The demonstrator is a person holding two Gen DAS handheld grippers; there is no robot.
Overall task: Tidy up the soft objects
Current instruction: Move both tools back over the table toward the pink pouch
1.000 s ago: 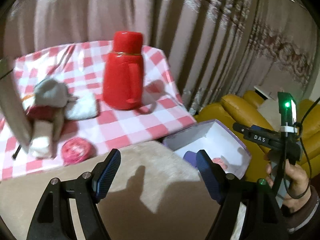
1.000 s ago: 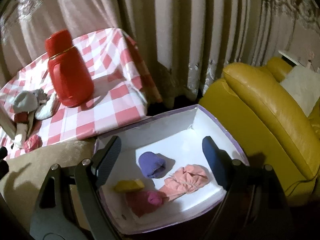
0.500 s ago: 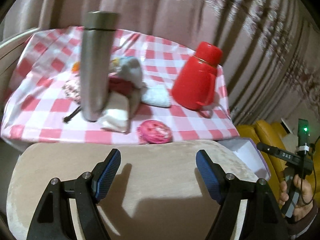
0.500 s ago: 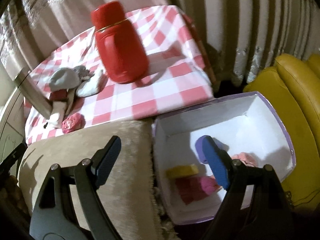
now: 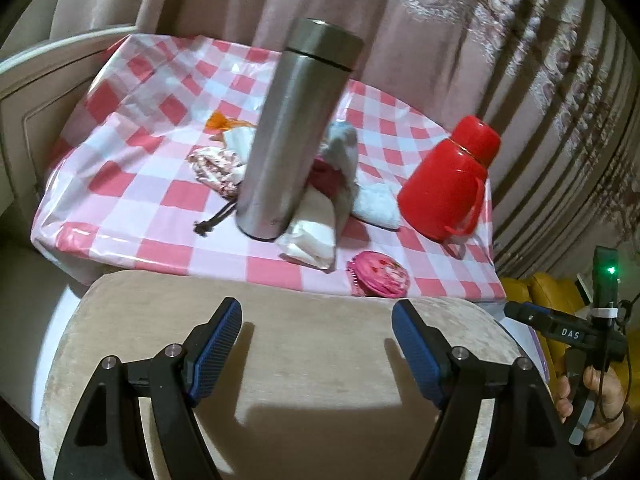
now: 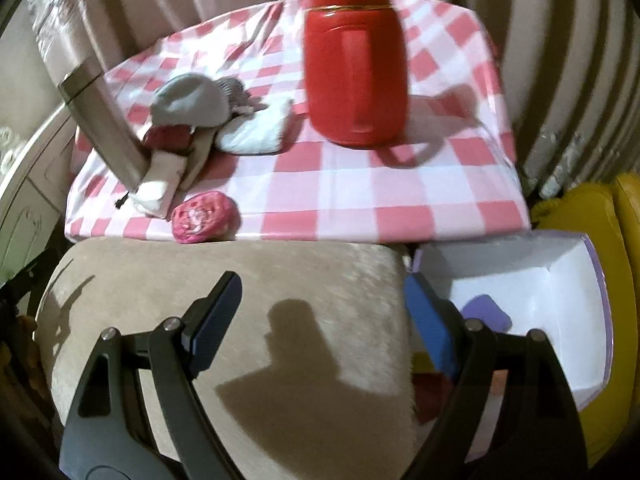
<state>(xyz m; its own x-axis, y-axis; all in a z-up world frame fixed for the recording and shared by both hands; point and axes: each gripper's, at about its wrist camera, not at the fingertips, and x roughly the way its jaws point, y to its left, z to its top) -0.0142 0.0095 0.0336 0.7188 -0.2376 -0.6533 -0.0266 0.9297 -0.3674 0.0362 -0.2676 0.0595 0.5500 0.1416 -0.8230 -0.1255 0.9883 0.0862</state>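
Soft items lie on the checked table [image 5: 132, 184]: a pink round pouch [image 5: 378, 278] near the front edge, a white folded cloth [image 5: 312, 232], a grey sock [image 5: 342, 148], a patterned pouch [image 5: 214, 168]. The pink pouch [image 6: 202, 218] and the grey sock [image 6: 188, 100] also show in the right wrist view. My left gripper [image 5: 316, 322] is open and empty over a beige stool [image 5: 312, 360]. My right gripper [image 6: 320, 308] is open and empty, between the stool [image 6: 240, 280] and a white box [image 6: 568, 292] holding a purple item [image 6: 486, 312].
A steel flask [image 5: 296, 132] and a red thermos jug [image 5: 448, 184] stand on the table among the soft items. Curtains hang behind. A yellow sofa [image 6: 576, 208] sits right of the box. A white cabinet [image 5: 36, 92] is at the left.
Both grippers swung left, away from the box toward the table and stool. The flask and soft items came into fuller view. Both stayed open and empty.
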